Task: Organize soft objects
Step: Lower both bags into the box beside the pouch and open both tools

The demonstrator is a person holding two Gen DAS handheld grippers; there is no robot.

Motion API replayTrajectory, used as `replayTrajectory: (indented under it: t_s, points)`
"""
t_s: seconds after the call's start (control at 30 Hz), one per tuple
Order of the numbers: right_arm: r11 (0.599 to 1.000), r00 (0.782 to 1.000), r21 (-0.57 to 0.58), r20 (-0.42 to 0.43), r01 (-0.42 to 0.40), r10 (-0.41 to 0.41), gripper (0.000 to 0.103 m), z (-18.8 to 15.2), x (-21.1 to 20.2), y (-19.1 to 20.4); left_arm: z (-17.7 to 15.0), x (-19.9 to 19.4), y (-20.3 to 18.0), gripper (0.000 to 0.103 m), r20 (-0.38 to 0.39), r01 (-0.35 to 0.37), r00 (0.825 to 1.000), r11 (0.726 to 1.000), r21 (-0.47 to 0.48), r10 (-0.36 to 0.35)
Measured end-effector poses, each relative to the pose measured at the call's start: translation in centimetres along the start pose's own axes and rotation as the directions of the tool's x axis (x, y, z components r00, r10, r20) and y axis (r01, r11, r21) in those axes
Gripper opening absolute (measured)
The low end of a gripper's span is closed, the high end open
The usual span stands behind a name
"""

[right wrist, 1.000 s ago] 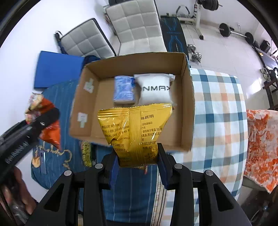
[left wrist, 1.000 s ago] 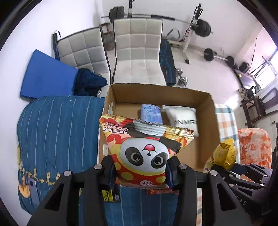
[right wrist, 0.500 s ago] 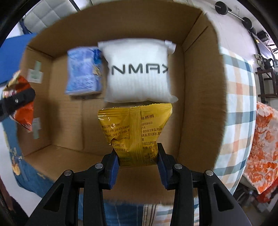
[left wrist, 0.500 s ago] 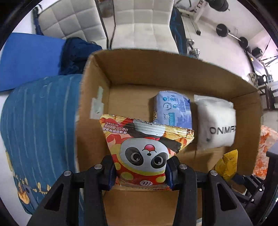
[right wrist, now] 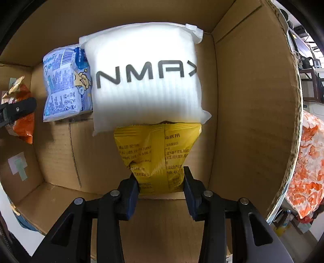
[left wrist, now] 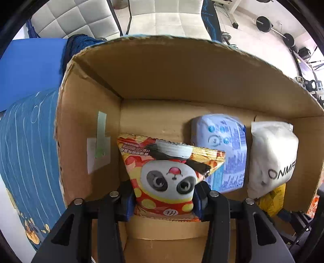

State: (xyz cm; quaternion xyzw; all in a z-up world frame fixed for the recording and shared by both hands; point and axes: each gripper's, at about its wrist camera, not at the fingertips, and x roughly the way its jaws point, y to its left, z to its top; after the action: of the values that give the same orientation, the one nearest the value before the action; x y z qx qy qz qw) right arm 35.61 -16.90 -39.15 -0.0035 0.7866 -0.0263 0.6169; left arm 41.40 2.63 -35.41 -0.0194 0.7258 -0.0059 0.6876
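My left gripper [left wrist: 165, 199] is shut on a red and yellow panda snack bag [left wrist: 168, 176] and holds it inside the cardboard box [left wrist: 182, 72], near its left wall. My right gripper [right wrist: 161, 182] is shut on a yellow snack bag [right wrist: 156, 153] low inside the same box [right wrist: 253, 101], its top edge tucked under a white pouch [right wrist: 145, 76]. A blue and white tissue pack [right wrist: 64, 83] lies left of the pouch. Both also show in the left wrist view: the tissue pack [left wrist: 224, 149] and the pouch [left wrist: 271, 155].
The box sits on a blue striped cloth [left wrist: 26, 145]. Two white padded chairs [left wrist: 162, 16] and gym weights [left wrist: 267, 24] stand beyond it. An orange floral cloth [right wrist: 309, 161] lies right of the box. The left gripper with the panda bag [right wrist: 18, 109] shows at the right wrist view's left edge.
Both grippers have moved forward and down into the box with their bags. The yellow bag has gone from above the box to its floor, against the white pouch.
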Motion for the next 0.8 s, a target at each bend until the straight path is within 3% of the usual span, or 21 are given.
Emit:
replayTrajectory:
  t_s: [0.2,0.27,0.5,0.57,0.7,0.77,0.8]
  points:
    - [1.0,1.0,-0.005,-0.015,0.0,0.0,0.047,0.1,0.1,0.3,0.0,-0.6,-0.1,0.047,-0.016,0.046,0.999,0.999,-0.009,-0.046]
    - [1.0,1.0,-0.008,-0.016,0.005,-0.005,0.057,0.1,0.1,0.3,-0.2,-1.2,-0.1,0.048,-0.007,0.055,0.998,0.998,-0.019,-0.055]
    - [0.999,0.999,-0.027,0.027,-0.018,0.019,0.07,-1.5,-2.8,1.1,-2.4,-4.3,0.7,0.052,0.057,0.062,0.997,0.998,-0.021,-0.06]
    - [0.999,0.999,-0.033,0.045,-0.029,0.031,0.077,-2.2,-3.7,1.3,-3.0,-5.2,0.8,0.056,0.08,0.065,0.995,0.998,-0.02,-0.063]
    - [0.997,0.994,-0.038,0.08,-0.066,0.068,0.084,-3.5,-5.5,1.7,-5.1,-7.2,1.0,0.084,0.135,0.081,0.988,0.997,-0.004,-0.08]
    - [0.996,0.991,-0.037,0.098,-0.084,0.087,0.095,-4.5,-6.3,1.8,-5.9,-8.2,1.1,0.089,0.164,0.089,0.982,0.996,-0.004,-0.088]
    - [0.995,0.989,-0.04,0.107,-0.094,0.098,0.095,-4.9,-6.7,1.8,-6.4,-8.8,1.1,0.092,0.181,0.093,0.979,0.996,0.0,-0.091]
